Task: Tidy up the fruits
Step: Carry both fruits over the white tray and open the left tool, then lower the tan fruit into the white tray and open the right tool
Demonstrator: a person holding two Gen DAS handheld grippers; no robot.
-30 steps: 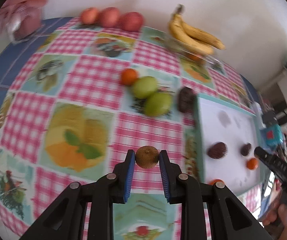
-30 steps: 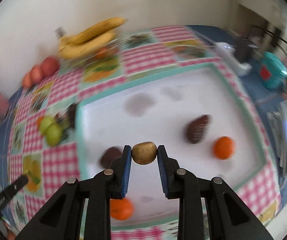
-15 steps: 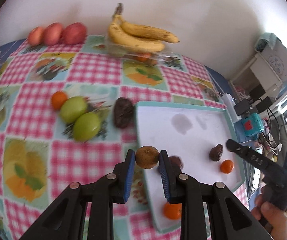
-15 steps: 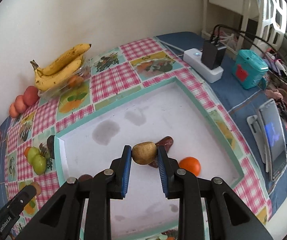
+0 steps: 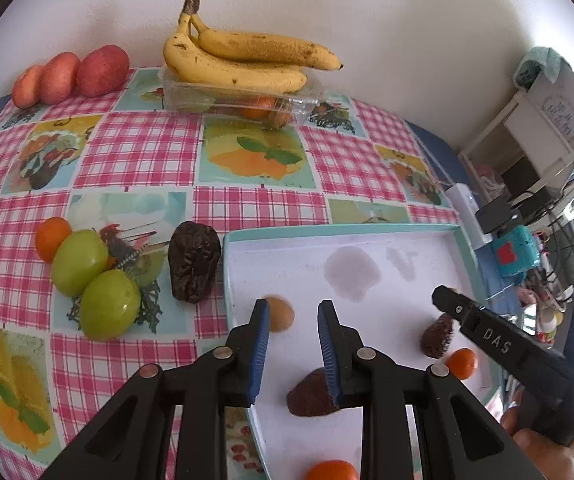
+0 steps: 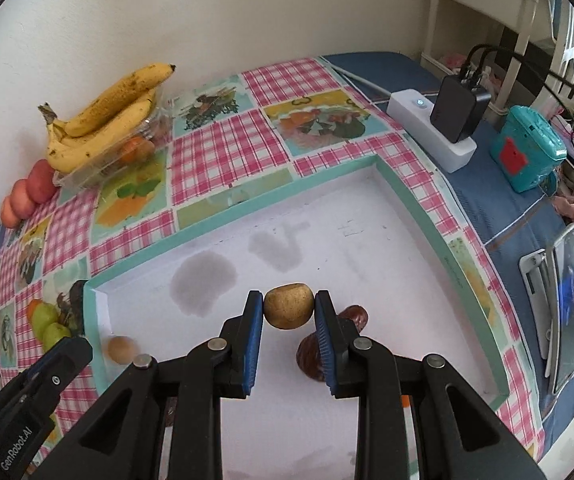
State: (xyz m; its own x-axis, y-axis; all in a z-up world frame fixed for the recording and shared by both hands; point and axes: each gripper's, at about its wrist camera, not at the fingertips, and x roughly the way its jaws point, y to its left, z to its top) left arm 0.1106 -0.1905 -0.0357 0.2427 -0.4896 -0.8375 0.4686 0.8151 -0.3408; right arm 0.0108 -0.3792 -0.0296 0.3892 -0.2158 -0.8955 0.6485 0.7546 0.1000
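Kiwis are what we watch: one brown kiwi (image 6: 288,306) sits clamped between the blue pads of the right gripper (image 6: 289,300), held above the middle of the white tray (image 6: 419,204). That gripper tilts steeply down, and in the left view we see a hand (image 5: 543,452) wrapped around its grip at the near right. The left gripper (image 5: 293,308) also points steeply down over the tray's left side. Its jaws stand apart with nothing between them. A second, loose kiwi (image 5: 280,314) shows blurred just beside its left finger, by the tray's left rim. We cannot tell whether it rests on the floor of the tray.

The clamped kiwi looks oval, matt and yellow-brown with fine speckles. The loose one looks rounder and darker.

We read "DAS" on the right gripper's side in the left view, and "GenRobot.AI" on the left gripper's side in the right view.
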